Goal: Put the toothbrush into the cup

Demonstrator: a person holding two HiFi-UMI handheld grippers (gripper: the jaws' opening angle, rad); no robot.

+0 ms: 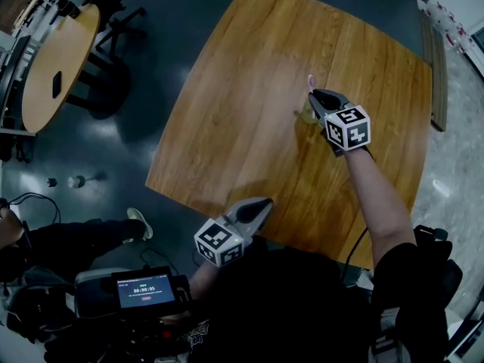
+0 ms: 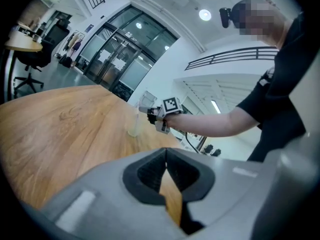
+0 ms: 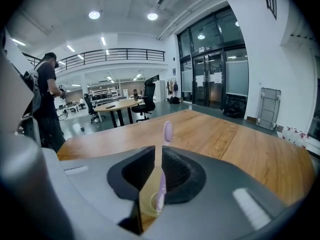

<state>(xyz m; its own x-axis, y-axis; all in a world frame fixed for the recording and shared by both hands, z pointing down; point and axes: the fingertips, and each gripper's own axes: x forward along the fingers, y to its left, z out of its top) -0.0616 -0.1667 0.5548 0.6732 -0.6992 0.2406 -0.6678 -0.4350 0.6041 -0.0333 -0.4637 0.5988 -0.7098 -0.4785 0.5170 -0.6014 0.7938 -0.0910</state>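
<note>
A lilac toothbrush (image 3: 167, 132) stands upright between the jaws of my right gripper (image 3: 159, 165), which is shut on its handle. Its lower end reaches into a clear cup (image 3: 148, 204) directly beneath the jaws. In the head view the right gripper (image 1: 316, 97) hangs over the cup (image 1: 305, 115) at the middle right of the wooden table (image 1: 227, 127), with the brush head (image 1: 311, 81) poking out past the tips. My left gripper (image 1: 265, 203) rests shut and empty at the table's near edge. From the left gripper (image 2: 166, 156) view, the cup (image 2: 133, 126) stands far off on the tabletop.
A round table (image 1: 57, 66) and office chairs (image 1: 113, 29) stand on the dark floor to the left. A person's shoe (image 1: 138, 221) is near the table's left corner. A person (image 3: 47, 101) stands in the background of the right gripper view.
</note>
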